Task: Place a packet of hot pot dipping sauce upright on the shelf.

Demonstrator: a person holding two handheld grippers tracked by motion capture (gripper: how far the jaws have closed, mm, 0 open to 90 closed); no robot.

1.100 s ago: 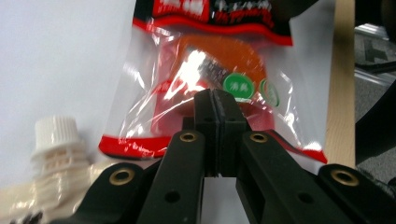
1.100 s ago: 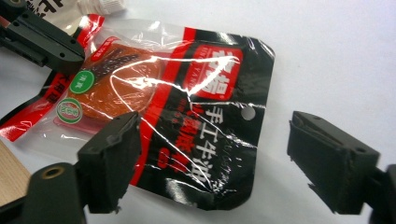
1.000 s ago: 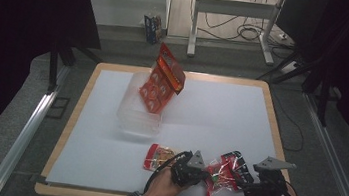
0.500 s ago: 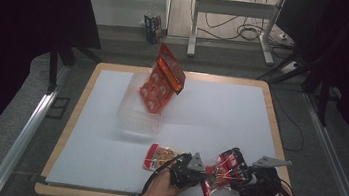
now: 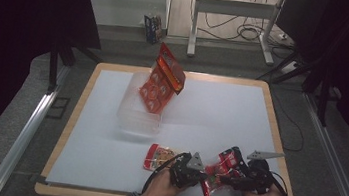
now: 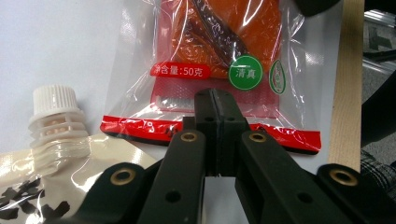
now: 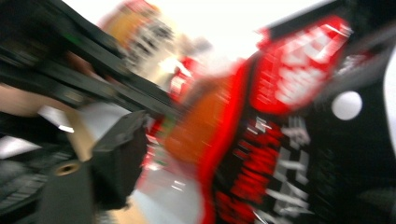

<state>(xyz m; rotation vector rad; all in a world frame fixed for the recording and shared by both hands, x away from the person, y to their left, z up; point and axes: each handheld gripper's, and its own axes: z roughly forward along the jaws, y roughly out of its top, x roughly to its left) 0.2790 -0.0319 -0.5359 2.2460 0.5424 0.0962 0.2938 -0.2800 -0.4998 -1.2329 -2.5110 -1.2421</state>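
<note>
A red and clear snack packet (image 5: 218, 168) hangs low over the table's front edge between my two grippers. My left gripper (image 5: 198, 170) is shut, and in the left gripper view its jaws (image 6: 215, 100) pinch the packet's (image 6: 219, 42) sealed bottom edge. My right gripper (image 5: 231, 178) comes in from the right. The right gripper view is blurred, but it shows the packet (image 7: 261, 140) between the spread jaws of that gripper (image 7: 238, 140). Those jaws have just been closing, and the pads look apart from the film.
A spouted pouch (image 5: 157, 156) lies just left of the left gripper, its white cap (image 6: 55, 100) near the jaws. A clear plastic container (image 5: 135, 116) stands mid-table with an orange packet (image 5: 161, 84) upright in it. The table's wooden rim (image 5: 278, 141) runs close on the right.
The right gripper has edged slightly left toward the left gripper, and the packet has shifted a little between them. The left gripper has stayed put.
</note>
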